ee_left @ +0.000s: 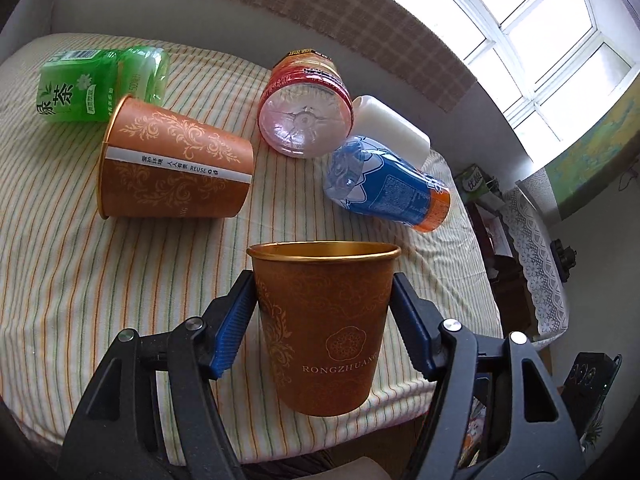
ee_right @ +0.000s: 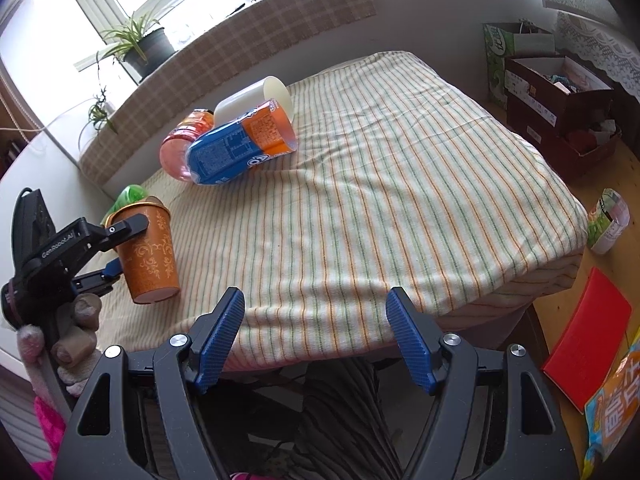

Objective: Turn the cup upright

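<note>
My left gripper [ee_left: 324, 300] is shut on a brown paper cup [ee_left: 324, 328] with gold print, held upright with its rim up, near the front edge of the striped tablecloth [ee_left: 80, 280]. The right wrist view shows the same cup [ee_right: 150, 256] in the left gripper [ee_right: 116, 248], its base at or just above the cloth. A second brown cup [ee_left: 176, 164] lies on its side behind it. My right gripper [ee_right: 316, 320] is open and empty at the table's front edge.
Lying on the cloth are a green tea cup [ee_left: 100, 84], a pink clear cup [ee_left: 306, 112], a blue and orange cup [ee_left: 384, 184] and a white cup [ee_left: 392, 124]. Boxes [ee_right: 560, 96] stand on the floor to the right. A red book [ee_right: 588, 344] lies there.
</note>
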